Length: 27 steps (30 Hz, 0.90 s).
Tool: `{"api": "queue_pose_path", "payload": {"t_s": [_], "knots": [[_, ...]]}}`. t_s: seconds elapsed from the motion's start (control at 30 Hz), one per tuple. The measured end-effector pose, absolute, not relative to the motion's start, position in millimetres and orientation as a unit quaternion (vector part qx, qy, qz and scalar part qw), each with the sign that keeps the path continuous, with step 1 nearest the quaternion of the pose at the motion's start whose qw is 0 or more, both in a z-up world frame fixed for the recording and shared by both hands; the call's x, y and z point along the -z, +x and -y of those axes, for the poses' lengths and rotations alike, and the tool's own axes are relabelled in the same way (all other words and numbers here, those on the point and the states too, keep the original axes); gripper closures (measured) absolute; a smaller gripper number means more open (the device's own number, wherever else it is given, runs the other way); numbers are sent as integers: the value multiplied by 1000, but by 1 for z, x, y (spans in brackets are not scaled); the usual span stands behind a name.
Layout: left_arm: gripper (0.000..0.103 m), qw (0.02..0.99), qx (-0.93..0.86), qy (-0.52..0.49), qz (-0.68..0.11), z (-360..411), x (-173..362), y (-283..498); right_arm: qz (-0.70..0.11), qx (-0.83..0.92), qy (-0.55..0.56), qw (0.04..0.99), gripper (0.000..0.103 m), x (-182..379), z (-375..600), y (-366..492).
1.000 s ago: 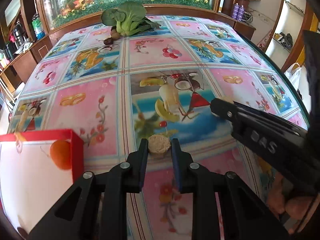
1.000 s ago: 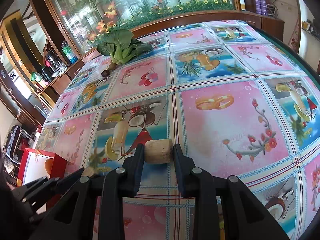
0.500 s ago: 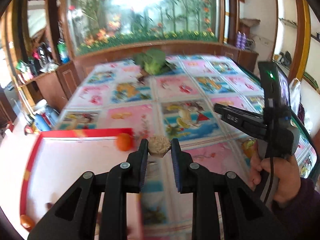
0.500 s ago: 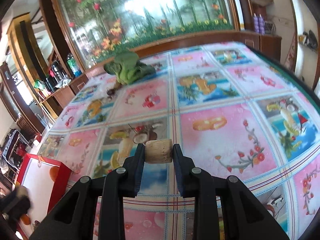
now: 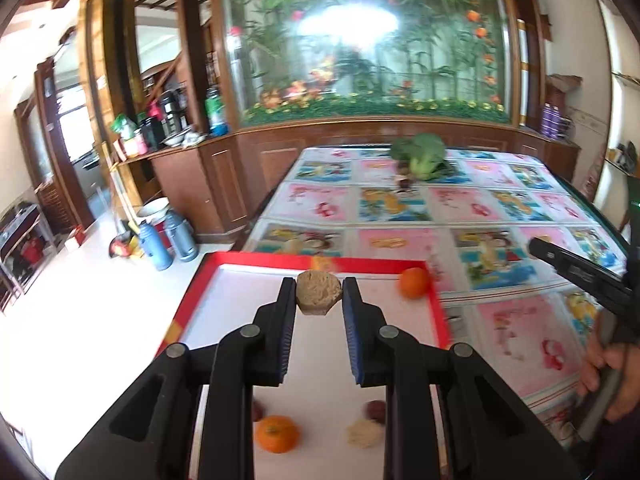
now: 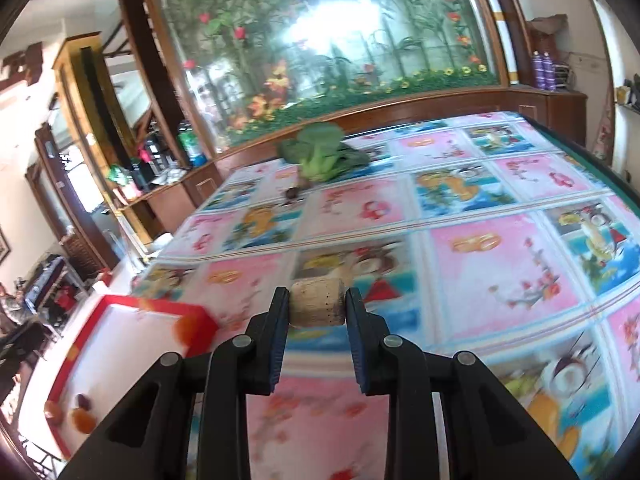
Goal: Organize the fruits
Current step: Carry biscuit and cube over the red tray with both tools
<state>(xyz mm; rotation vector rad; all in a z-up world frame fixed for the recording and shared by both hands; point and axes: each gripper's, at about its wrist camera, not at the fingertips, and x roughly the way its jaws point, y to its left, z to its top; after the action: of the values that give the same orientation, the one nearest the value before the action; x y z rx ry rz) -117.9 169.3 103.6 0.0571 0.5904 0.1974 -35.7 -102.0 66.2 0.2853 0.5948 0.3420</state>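
My left gripper [image 5: 319, 292] is shut on a rough tan lump of fruit [image 5: 318, 293] and hangs above the red-rimmed white box [image 5: 188, 308]. Inside the box lie an orange [image 5: 414, 282] at the far right corner, a second orange [image 5: 277, 434], a dark red fruit [image 5: 375, 409] and a tan lump [image 5: 364, 434] near me. My right gripper [image 6: 318, 306] is shut on a beige, cork-like cylinder [image 6: 318, 306] above the patterned tablecloth [image 6: 480, 264], right of the box [image 6: 120, 304]. In the left wrist view the right gripper [image 5: 576, 272] shows at the right edge.
A green leafy vegetable [image 5: 420, 154] with small dark fruits [image 5: 404, 180] beside it lies at the table's far end, before a wooden cabinet with a glass flower display. The box overhangs the table's left edge; bottles [image 5: 160, 246] stand on the floor beyond. A hand [image 5: 608, 380] holds the right gripper.
The left gripper has swung left with its tan lump, from over the tablecloth to above the box. The right gripper has risen and shifted toward the box, still holding the cylinder.
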Motion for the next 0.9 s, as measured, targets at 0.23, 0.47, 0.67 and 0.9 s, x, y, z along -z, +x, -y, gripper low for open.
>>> {"api": "queue_pose_path", "payload": {"t_s": [0.23, 0.47, 0.67, 0.9], "knots": [[78, 947, -129, 12, -294, -204, -95, -126, -291, -241, 113, 919, 76, -82, 41, -63], [78, 942, -154, 0, -300, -228, -86, -131, -297, -317, 64, 899, 76, -88, -21, -94], [78, 936, -163, -7, -311, -239, -77, -131, -309, -354, 30, 882, 76, -79, -51, -114], [78, 930, -169, -10, -325, -247, -66, -130, -320, -370, 4, 872, 76, -67, -68, -126]]}}
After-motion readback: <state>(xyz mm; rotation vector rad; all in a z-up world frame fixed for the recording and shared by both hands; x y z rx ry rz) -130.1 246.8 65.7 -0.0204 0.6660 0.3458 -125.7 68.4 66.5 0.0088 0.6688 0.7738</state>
